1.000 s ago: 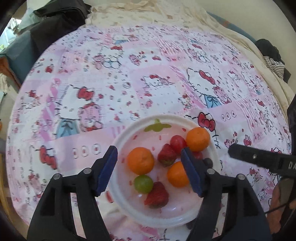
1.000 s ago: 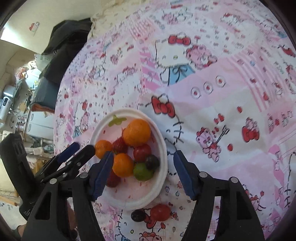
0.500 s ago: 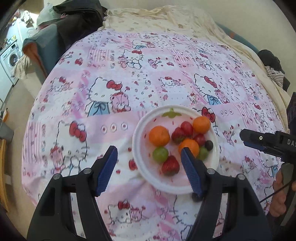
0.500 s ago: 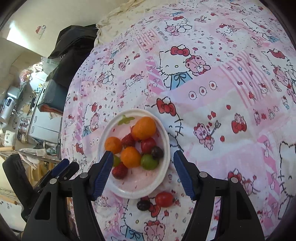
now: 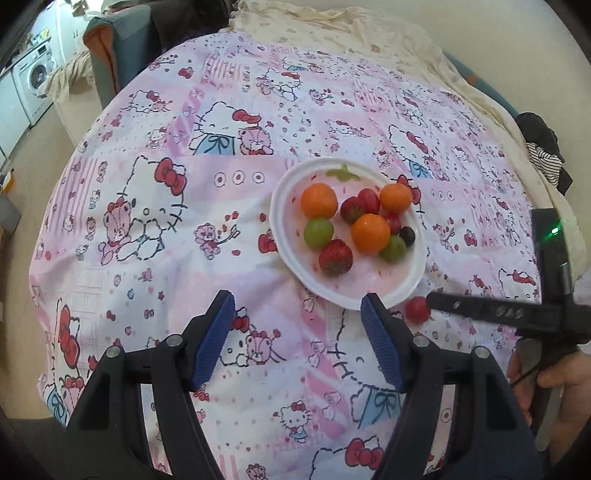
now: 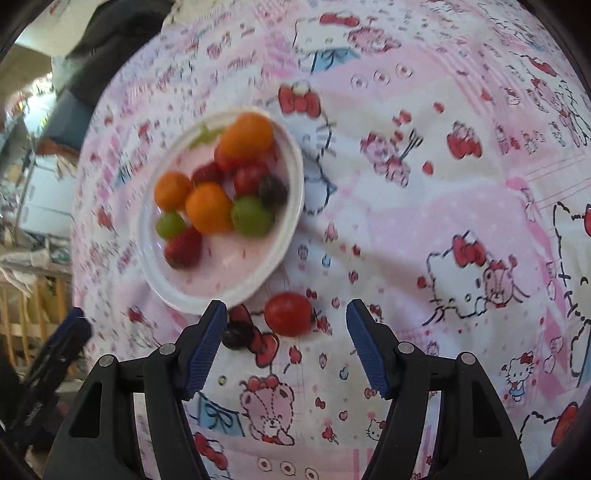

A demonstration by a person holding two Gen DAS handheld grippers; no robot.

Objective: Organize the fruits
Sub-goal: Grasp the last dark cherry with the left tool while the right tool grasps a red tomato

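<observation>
A white plate (image 5: 288, 236) (image 6: 280, 236) on the Hello Kitty cloth holds oranges (image 5: 318, 199), green grapes (image 5: 318, 231), strawberries (image 5: 335, 257), red tomatoes and a dark grape (image 5: 407, 233). A red tomato (image 6: 289, 314) (image 5: 417, 310) and a dark grape (image 6: 236, 335) lie on the cloth just outside the plate's near rim. My right gripper (image 6: 285, 318) is open, its jaws either side of the loose tomato. My left gripper (image 5: 297, 314) is open and empty, pulled back from the plate. The right gripper also shows in the left wrist view (image 5: 480, 308).
The patterned cloth (image 5: 221, 229) covers a rounded table. A chair with dark clothes (image 5: 122, 44) and a washing machine (image 5: 33, 77) stand beyond the far left edge. A cream cloth (image 5: 332, 26) lies at the back. Striped clothing (image 5: 546, 158) is at the right.
My left gripper has drawn back and up from the plate. My right gripper has moved down towards the loose tomato and dark grape, which now sit between its jaws.
</observation>
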